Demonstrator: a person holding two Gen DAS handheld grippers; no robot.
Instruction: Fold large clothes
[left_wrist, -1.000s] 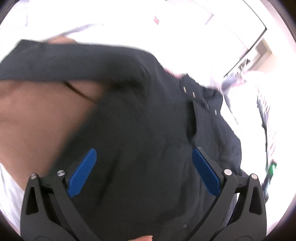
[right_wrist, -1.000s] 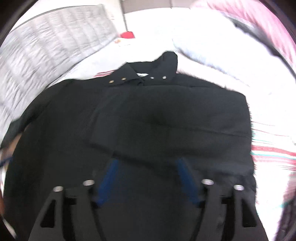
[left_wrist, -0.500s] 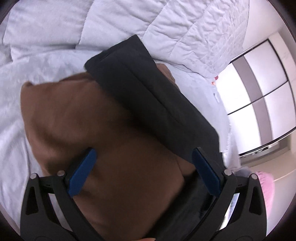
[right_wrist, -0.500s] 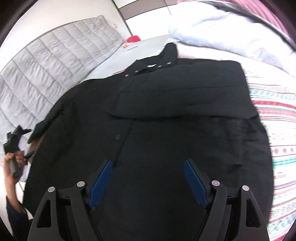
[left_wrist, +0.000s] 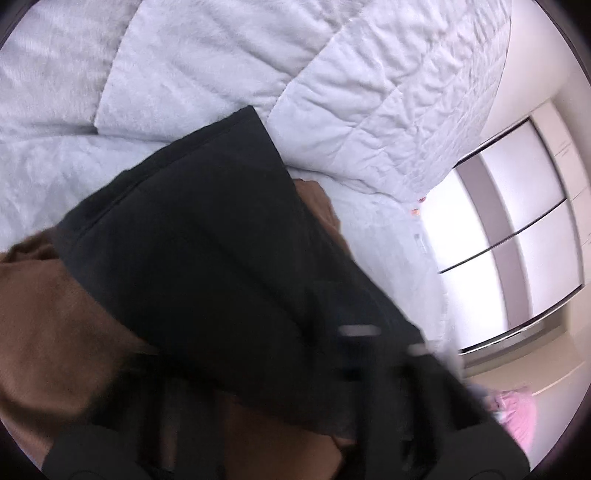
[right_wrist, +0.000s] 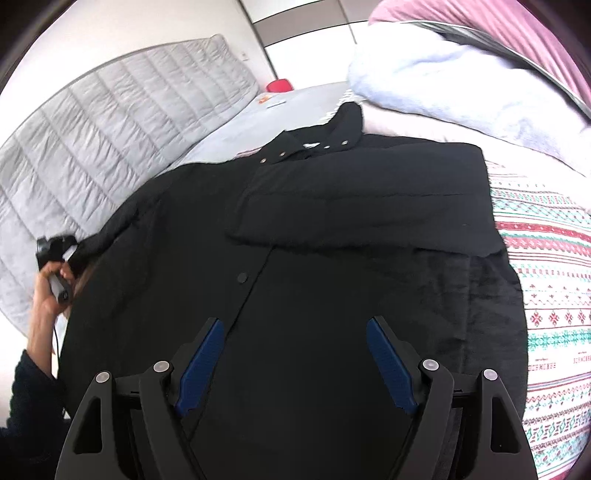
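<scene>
A large black coat (right_wrist: 332, 258) lies flat on the bed, collar at the far end, its right sleeve folded across the chest. My right gripper (right_wrist: 295, 358) is open and empty, hovering above the coat's lower front. The left gripper (right_wrist: 55, 254) shows small in the right wrist view at the coat's left sleeve end. In the left wrist view the black sleeve (left_wrist: 221, 240) fills the middle, lying over a brown garment (left_wrist: 55, 332). The left gripper's fingers are a dark blur at the bottom, so their state is unclear.
A grey quilted headboard (right_wrist: 110, 129) runs along the left. A patterned striped blanket (right_wrist: 546, 277) and a white duvet (right_wrist: 443, 81) lie right of the coat. A red object (right_wrist: 279, 85) sits at the far end. White closet doors (left_wrist: 517, 240) stand behind.
The left gripper has swung from over the coat's body to the left sleeve end, and its view is now blurred. The right gripper has pulled back and risen slightly.
</scene>
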